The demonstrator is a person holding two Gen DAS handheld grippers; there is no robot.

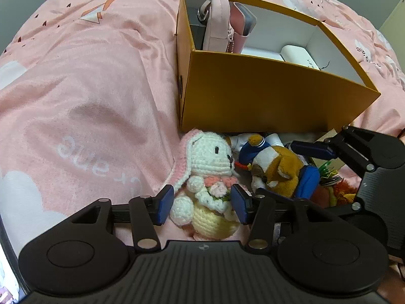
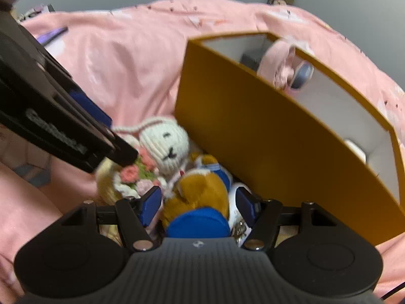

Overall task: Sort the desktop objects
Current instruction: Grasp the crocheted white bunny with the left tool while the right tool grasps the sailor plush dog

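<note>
Left gripper (image 1: 202, 204) has its blue pads apart, one on each side of the crochet bunny (image 1: 205, 177). The pads sit just beside the bunny's yellow body, and I cannot tell if they touch it. The bunny lies on the pink bed cover (image 1: 88, 96), right in front of the yellow box (image 1: 265, 88).

Right gripper (image 2: 200, 206) also has its pads apart. The brown plush dog (image 2: 200, 190) with a blue hat lies between them, and its blue part is close to the camera. This view is blurry, so I cannot tell if the pads press on the dog. The dog lies just beside the bunny, also in front of the yellow box. A white toy (image 2: 236, 190) peeks out between the dog and the box wall.

Farther back, the yellow box stands open, white inside. A pink bag (image 1: 220, 20) with a zipper stands in the far end of the box. A white case (image 1: 298, 55) lies at its other end.
</note>
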